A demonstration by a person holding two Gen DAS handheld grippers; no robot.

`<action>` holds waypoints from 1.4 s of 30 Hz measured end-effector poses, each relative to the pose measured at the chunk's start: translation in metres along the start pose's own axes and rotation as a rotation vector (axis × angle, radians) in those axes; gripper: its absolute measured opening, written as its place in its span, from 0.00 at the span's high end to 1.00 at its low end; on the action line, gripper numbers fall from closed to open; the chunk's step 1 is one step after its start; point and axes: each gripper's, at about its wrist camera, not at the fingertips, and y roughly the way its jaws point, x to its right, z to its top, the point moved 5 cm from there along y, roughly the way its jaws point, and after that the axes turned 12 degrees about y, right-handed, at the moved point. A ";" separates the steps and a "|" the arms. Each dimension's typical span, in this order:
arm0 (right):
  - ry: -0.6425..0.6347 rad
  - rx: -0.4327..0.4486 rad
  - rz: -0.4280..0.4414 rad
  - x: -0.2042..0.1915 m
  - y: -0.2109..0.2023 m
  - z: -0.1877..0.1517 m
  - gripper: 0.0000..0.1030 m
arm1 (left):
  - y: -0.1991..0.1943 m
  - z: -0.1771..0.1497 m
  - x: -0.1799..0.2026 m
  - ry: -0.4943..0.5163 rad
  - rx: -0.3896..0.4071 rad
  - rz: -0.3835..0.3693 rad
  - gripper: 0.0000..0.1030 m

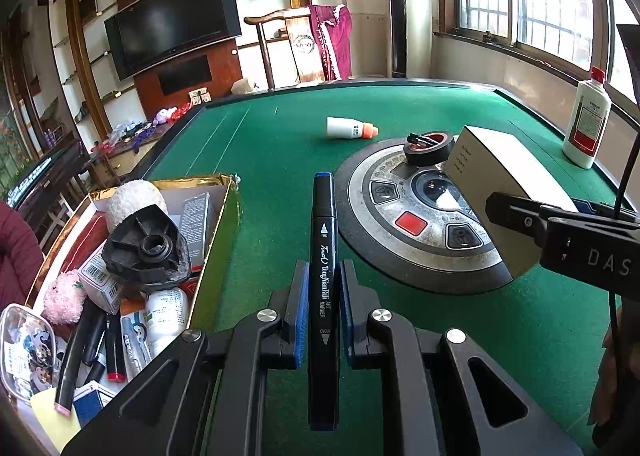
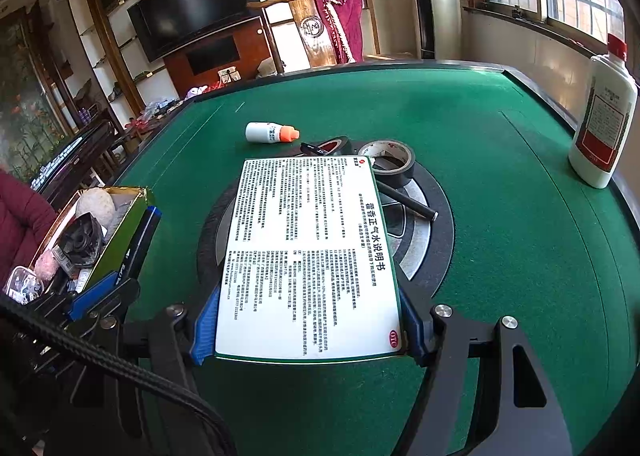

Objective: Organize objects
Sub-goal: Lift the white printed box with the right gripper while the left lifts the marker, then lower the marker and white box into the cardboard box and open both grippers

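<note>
Left wrist view shows my left gripper (image 1: 324, 320) pinched nearly closed on a black art marker (image 1: 323, 256) with a blue cap, held above the green felt table (image 1: 280, 143) just beside the open box (image 1: 224, 223) of clutter. My right gripper (image 2: 308, 320) has its jaws spread wide and clamped on the two sides of a white medicine box (image 2: 308, 252), raised over the round centre console (image 2: 432, 240).

I judge the box already crowded: the black plastic knob (image 1: 146, 252) sits high, so a dropped marker could roll off the pile or over the rim. The medicine box is wide and gripped only at its near end; it may tilt, slip, or sweep the tape rolls (image 2: 390, 161) if I swing low.
</note>
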 end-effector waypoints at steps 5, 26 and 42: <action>0.001 0.002 0.004 -0.002 -0.001 0.000 0.31 | -0.002 0.000 0.001 0.008 0.007 0.008 0.89; -0.027 0.017 0.100 -0.042 -0.014 -0.012 0.31 | -0.037 0.006 -0.064 -0.174 0.102 -0.044 0.89; -0.143 -0.119 0.324 -0.143 -0.018 -0.073 0.31 | -0.056 -0.012 -0.156 -0.244 0.078 -0.019 0.86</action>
